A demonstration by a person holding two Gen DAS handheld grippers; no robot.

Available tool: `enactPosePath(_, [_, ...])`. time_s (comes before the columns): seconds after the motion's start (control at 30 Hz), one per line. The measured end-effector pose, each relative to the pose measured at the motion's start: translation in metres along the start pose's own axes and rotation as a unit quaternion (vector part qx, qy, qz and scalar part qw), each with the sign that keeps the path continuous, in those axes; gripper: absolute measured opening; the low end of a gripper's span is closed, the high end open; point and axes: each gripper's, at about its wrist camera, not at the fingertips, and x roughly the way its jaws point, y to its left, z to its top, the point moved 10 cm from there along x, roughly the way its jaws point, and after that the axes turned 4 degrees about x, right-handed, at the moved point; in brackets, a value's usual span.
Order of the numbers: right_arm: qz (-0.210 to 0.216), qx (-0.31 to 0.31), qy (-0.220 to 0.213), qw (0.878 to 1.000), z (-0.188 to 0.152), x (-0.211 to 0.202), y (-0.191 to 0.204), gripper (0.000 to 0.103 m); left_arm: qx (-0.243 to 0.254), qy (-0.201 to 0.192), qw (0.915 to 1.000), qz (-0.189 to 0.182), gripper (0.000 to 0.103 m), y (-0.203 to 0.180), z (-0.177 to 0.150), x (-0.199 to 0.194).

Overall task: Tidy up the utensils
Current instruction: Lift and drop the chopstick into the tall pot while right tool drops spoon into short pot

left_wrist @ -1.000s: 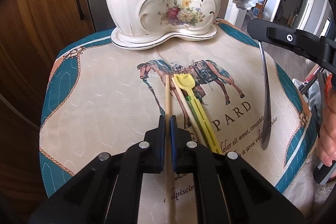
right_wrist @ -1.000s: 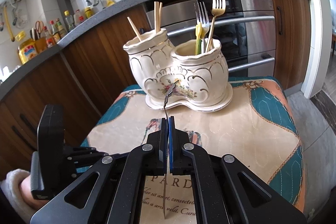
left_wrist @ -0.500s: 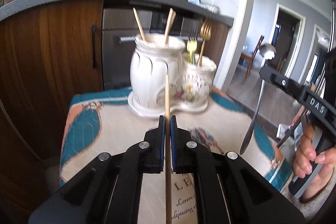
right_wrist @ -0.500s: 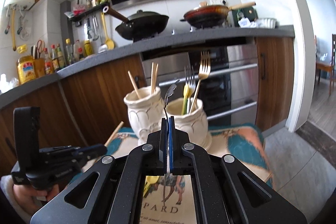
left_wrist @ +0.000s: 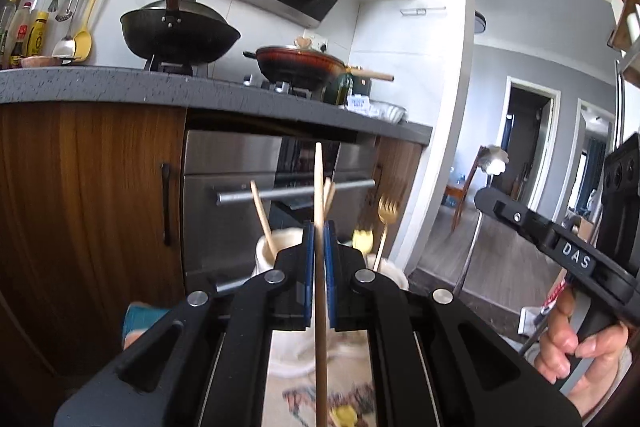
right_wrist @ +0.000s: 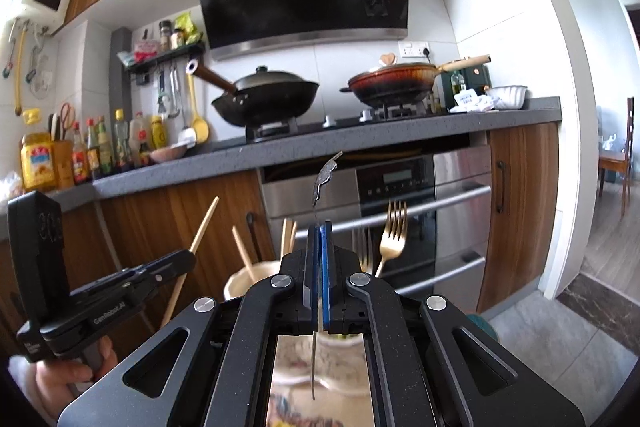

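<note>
Your left gripper (left_wrist: 318, 227) has its fingers pinched on a wooden chopstick (left_wrist: 319, 179), tip at 12 o'clock. Your right gripper (right_wrist: 319, 227) pinches a thin metal spoon (right_wrist: 325, 175) by its handle, bowl up at 12. The white ceramic utensil holder (right_wrist: 236, 285) sits low behind both, chopsticks in its left pot, gold fork (right_wrist: 394, 227) in the right.
</note>
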Motion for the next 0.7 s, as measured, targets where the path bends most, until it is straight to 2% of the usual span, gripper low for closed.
enactPosePath(0.17, [-0.008,0.038,-0.049,0.998,0.024,0.019,-0.023,0.002,-0.025,-0.051,0.9983,-0.011,0.005,0.006,0.039,0.022])
enactPosePath(0.3, [-0.024,0.058,-0.061,0.996,0.028,0.037,-0.046,0.002,-0.014,-0.092,0.9957,0.001,0.005,0.007,0.062,0.039])
enactPosePath(0.5, [-0.039,0.078,-0.055,0.995,0.01,0.055,-0.066,0.002,0.009,-0.101,0.9945,0.024,0.005,0.006,0.066,0.075])
enactPosePath(0.7, [-0.034,0.072,-0.047,0.996,-0.002,0.064,-0.065,0.002,0.014,-0.096,0.9939,0.052,0.005,0.015,0.051,0.092])
